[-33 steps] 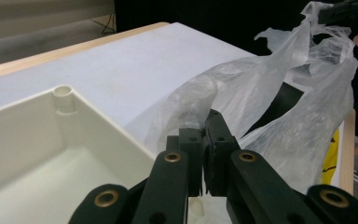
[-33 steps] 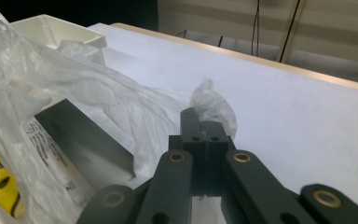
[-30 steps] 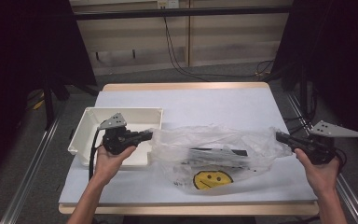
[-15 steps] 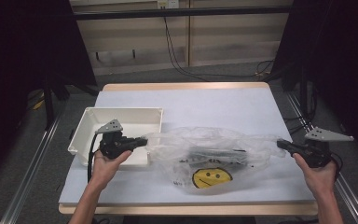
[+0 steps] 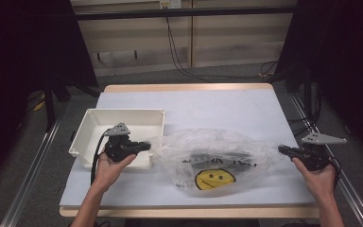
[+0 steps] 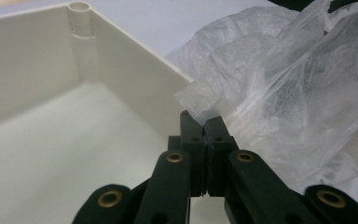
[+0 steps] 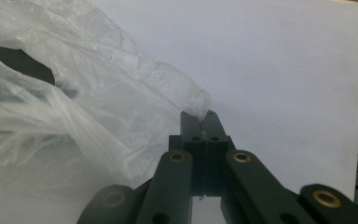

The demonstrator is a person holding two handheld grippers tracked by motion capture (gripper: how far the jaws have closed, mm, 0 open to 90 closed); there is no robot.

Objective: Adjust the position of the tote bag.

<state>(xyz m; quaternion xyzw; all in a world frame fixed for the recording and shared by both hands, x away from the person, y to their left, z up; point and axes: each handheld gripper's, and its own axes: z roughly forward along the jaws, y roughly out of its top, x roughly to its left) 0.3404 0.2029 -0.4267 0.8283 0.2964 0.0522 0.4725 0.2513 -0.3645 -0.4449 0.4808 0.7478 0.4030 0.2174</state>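
Bright table, dark blurry surroundings

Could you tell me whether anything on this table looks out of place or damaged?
Nothing stands out. The crumpled plastic bag is pinched at opposite ends by the left gripper and the right gripper, beside the white tray.

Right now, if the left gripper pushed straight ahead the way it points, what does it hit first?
The plastic bag: the left gripper is already shut on its edge and points into it. The tray wall lies just beside that line; depth is unclear.

High view looks down from afar; both gripper views closely share the plastic bag (image 5: 212, 158).
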